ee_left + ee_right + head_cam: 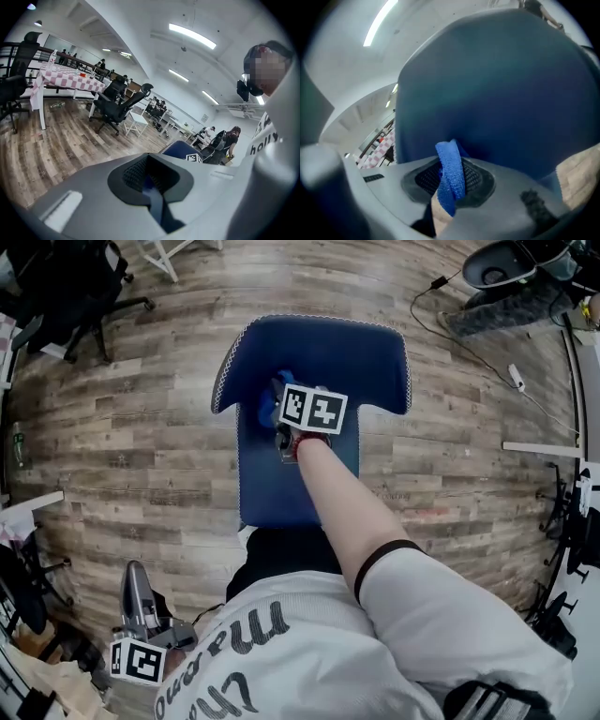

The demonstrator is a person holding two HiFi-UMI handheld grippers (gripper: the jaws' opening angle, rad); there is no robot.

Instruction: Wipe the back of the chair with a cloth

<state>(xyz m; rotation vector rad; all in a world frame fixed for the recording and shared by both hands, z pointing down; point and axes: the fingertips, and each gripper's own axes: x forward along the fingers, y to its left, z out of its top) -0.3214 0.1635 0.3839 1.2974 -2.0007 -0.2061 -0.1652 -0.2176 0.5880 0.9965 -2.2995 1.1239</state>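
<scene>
The right gripper (450, 186) has its jaws closed tight on a folded bright blue terry cloth (451, 166). The cloth stands up out of the jaws in a narrow ridge. Straight ahead of the jaws, and filling nearly all of the right gripper view, is the dark blue fabric back of the chair (501, 89). The cloth's free end is up against this panel or only just short of it; I cannot say for certain that it touches. From the head view, the gripper sits near the middle of the panel, with the two broad wings of the chair back spreading out to either side of it and beyond it. The person's bare forearm (342, 507) reaches in from behind the gripper.

The left gripper (151, 186) has its jaws together with nothing between them. It hangs low at the person's side, well apart from the chair. In front of it is only grey-brown wood plank floor (61, 145) and, farther off, black office chairs (115, 105).

I judge the wiping to be under way, with the cloth gripped and presented to the surface. The next move calls for steady pressure into the fabric and a sweep sideways from the gripper's present spot out to each wing. The grip must stay firm so that drag does not pull the cloth out of the jaws.
</scene>
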